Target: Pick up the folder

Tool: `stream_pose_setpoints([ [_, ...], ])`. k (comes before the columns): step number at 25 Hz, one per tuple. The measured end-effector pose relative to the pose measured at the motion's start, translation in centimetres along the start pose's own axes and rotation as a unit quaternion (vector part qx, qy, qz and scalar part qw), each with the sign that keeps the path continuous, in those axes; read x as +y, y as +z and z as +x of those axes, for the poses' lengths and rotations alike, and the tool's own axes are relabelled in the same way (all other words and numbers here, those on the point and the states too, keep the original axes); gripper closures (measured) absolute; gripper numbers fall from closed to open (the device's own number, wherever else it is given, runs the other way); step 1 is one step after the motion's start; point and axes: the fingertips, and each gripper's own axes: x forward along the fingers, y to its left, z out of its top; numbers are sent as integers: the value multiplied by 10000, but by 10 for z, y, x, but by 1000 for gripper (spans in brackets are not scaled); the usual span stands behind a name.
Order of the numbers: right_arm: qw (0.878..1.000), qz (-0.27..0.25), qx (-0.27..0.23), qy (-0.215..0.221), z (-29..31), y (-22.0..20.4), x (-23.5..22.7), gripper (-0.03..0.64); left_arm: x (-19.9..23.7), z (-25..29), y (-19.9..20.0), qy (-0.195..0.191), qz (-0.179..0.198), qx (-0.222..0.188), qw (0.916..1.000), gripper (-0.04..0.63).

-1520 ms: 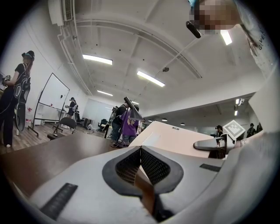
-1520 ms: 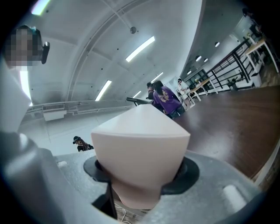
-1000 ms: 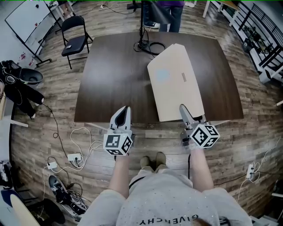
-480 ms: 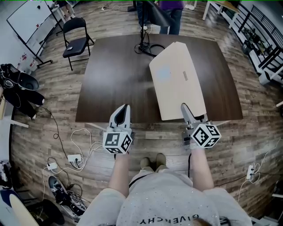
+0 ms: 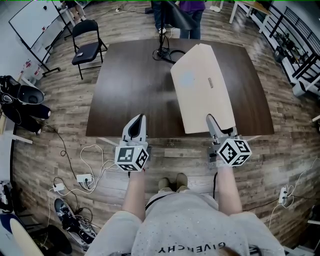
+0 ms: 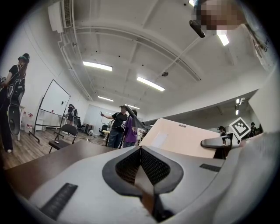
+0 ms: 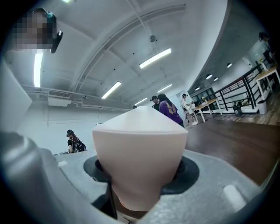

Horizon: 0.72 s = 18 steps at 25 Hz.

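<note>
The folder (image 5: 202, 90) is a thick beige binder lying on the dark brown table (image 5: 130, 80), its near end lifted off the tabletop. My right gripper (image 5: 212, 123) is shut on the folder's near edge at the table's front; in the right gripper view the folder's spine (image 7: 139, 153) fills the space between the jaws. My left gripper (image 5: 136, 125) hovers at the table's front edge, left of the folder, shut with nothing in it (image 6: 146, 186). In the left gripper view the folder (image 6: 181, 140) rises at the right.
A black stand with cables (image 5: 162, 49) sits at the table's far edge beside the folder's far end. A black folding chair (image 5: 86, 42) stands at the far left. People (image 5: 182, 15) stand behind the table. Cables and a power strip (image 5: 82, 177) lie on the floor.
The folder's near end has risen slightly with my right gripper, and the folder appears shifted a little to the right and away. The left gripper has hardly moved.
</note>
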Motion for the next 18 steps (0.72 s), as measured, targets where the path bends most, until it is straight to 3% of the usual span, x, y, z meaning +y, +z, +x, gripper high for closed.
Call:
stream_pose_setpoints([
  [18,9996,-244,-124,-42,-2,20,8,342,8,0,24,29,43,-198,9998,597],
])
